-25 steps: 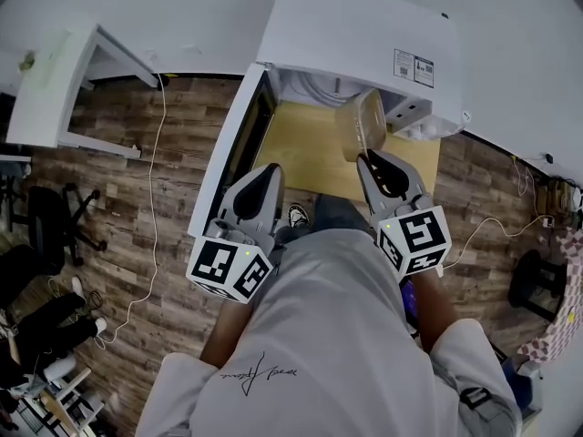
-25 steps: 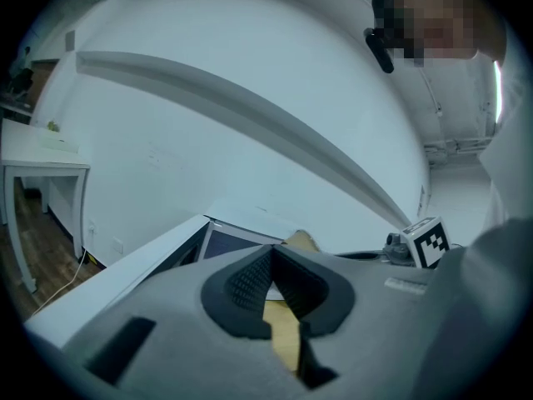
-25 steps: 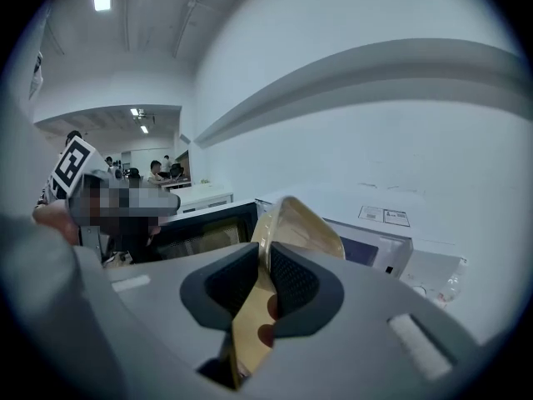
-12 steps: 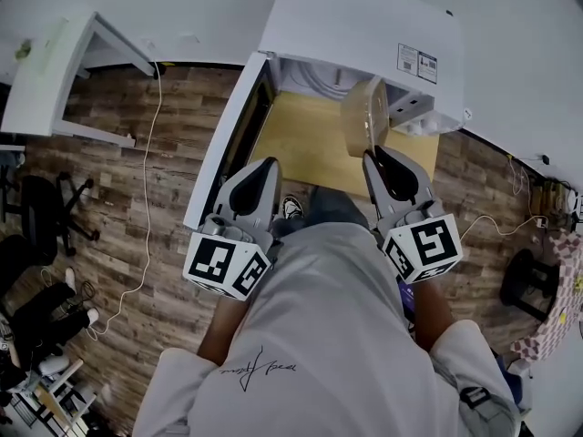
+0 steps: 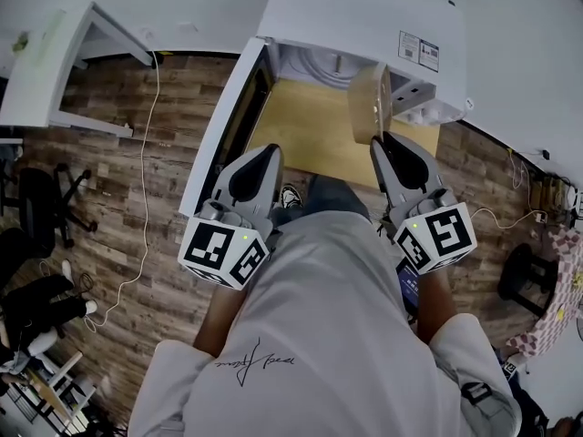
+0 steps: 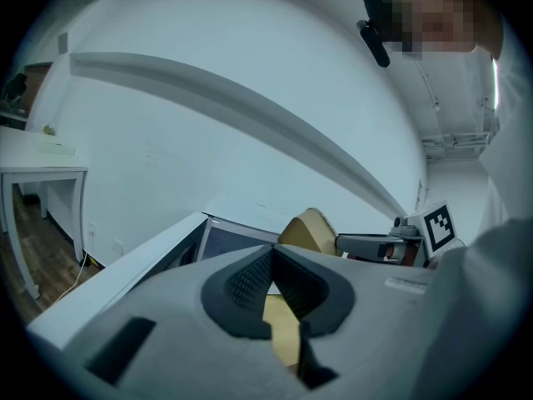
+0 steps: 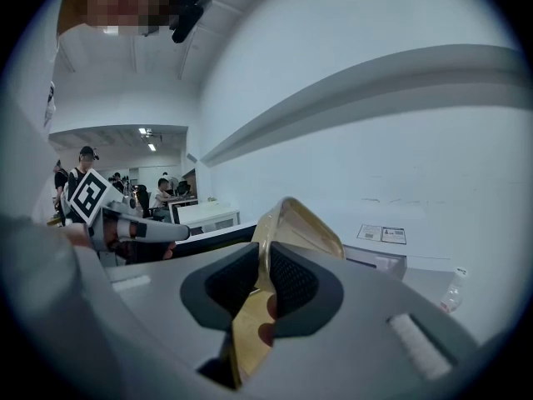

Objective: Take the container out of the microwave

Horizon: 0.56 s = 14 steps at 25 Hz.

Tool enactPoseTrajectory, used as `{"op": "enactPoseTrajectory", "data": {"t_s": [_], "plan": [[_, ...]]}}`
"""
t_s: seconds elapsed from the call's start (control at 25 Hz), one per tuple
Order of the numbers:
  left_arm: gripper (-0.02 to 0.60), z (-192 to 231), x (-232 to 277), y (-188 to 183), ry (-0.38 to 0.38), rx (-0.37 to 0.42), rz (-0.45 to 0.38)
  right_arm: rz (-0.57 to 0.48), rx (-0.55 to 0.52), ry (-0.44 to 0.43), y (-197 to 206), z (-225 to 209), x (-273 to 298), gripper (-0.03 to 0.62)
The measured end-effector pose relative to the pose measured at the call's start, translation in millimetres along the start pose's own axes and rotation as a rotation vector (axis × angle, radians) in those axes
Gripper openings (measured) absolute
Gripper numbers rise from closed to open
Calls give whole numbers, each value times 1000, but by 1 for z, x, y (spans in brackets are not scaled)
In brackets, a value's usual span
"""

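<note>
**Container pinched by its wall, just outside the microwave**

The right hand-held gripper (image 5: 381, 142) is clamping the thin wall of the translucent tan container (image 5: 369, 115). It is holding the container tipped on edge over the wooden surface (image 5: 305, 139), just in front of the open microwave (image 5: 364, 16). The left hand-held gripper (image 5: 262, 151) is hanging alongside, jaws pressed together on nothing. The container is looking light, flexible and smooth, so a pinch at the stiffer rim is probably guarding best against slipping or buckling.

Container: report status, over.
Right claw shut on container wall. Left claw shut, empty. Container held at the microwave front, door open. Nothing in the way.
</note>
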<state>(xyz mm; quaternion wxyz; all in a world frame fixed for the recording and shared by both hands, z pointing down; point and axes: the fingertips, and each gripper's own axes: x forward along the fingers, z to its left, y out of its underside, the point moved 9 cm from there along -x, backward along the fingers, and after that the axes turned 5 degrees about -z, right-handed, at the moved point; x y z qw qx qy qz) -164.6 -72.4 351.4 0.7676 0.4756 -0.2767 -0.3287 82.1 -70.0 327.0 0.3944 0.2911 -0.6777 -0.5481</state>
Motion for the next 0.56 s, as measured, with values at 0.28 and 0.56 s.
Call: {"op": "enactPoseTrajectory", "data": {"t_s": [0.28, 0.56], "plan": [[-9, 1, 1, 3, 8, -11, 16, 21, -61, -62, -2, -4, -2, 57], [-9, 4, 2, 4, 7, -17, 16, 35, -97, -97, -3, -6, -1, 57]]}}
